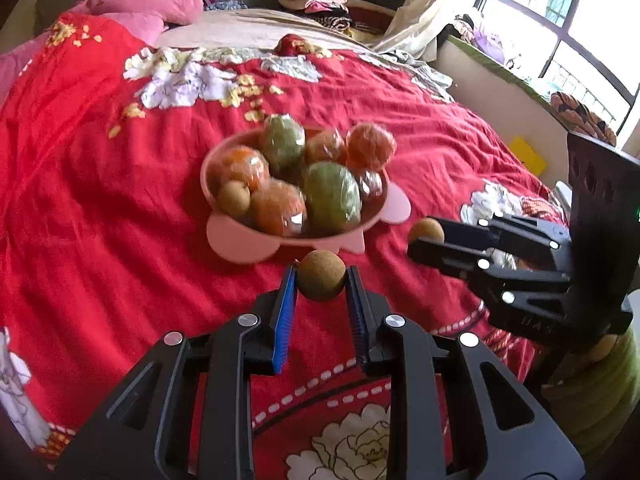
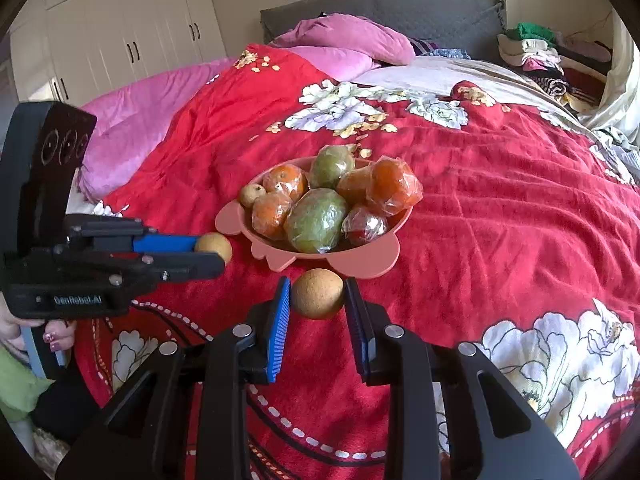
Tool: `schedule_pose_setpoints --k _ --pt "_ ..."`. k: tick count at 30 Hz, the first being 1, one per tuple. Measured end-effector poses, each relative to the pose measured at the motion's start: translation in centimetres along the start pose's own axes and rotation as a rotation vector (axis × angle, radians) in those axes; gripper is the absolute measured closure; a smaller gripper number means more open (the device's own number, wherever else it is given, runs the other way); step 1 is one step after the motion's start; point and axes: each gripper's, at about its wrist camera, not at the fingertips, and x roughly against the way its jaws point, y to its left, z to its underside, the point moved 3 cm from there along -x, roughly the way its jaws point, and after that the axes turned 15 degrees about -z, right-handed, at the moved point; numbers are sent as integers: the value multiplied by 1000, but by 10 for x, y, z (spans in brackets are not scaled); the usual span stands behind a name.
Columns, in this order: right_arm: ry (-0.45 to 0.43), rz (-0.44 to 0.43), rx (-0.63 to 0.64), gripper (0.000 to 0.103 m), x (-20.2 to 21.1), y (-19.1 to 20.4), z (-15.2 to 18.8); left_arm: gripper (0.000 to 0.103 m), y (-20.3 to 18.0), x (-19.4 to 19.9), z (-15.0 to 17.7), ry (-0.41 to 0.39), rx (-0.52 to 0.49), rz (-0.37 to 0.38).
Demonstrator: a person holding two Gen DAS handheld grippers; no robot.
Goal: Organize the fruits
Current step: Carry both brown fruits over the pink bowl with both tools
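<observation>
The left gripper is closed on a small brown round fruit, which sits between its blue pads near the tips. The right gripper is also closed, on a second brown round fruit of the same kind. Both grippers are held above the red flowered bedcover, just in front of the pink bowl.

The bowl stands on the bedcover and is full. Inside it are two green fruits in clear wrap, several oranges in clear wrap, one dark red wrapped fruit, and one small brown fruit resting at the left rim. Behind the bowl, pink pillows lie at the head of the bed, and folded clothes are piled at the far right.
</observation>
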Motion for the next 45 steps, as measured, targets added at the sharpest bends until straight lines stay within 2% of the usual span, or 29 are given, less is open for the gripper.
schedule_pose_setpoints --k 11,20,30,45 --pt "-19 3 3 77 3 -3 -9 85 9 -6 -32 -17 27 -20" --pt "-15 14 27 77 -4 -8 -20 85 8 -22 -49 3 15 -33" --pt "-6 16 41 77 -17 -10 -31 85 8 -37 -57 17 3 -52" --pt "-16 31 19 77 -21 -16 -28 85 8 -49 -63 11 6 -59"
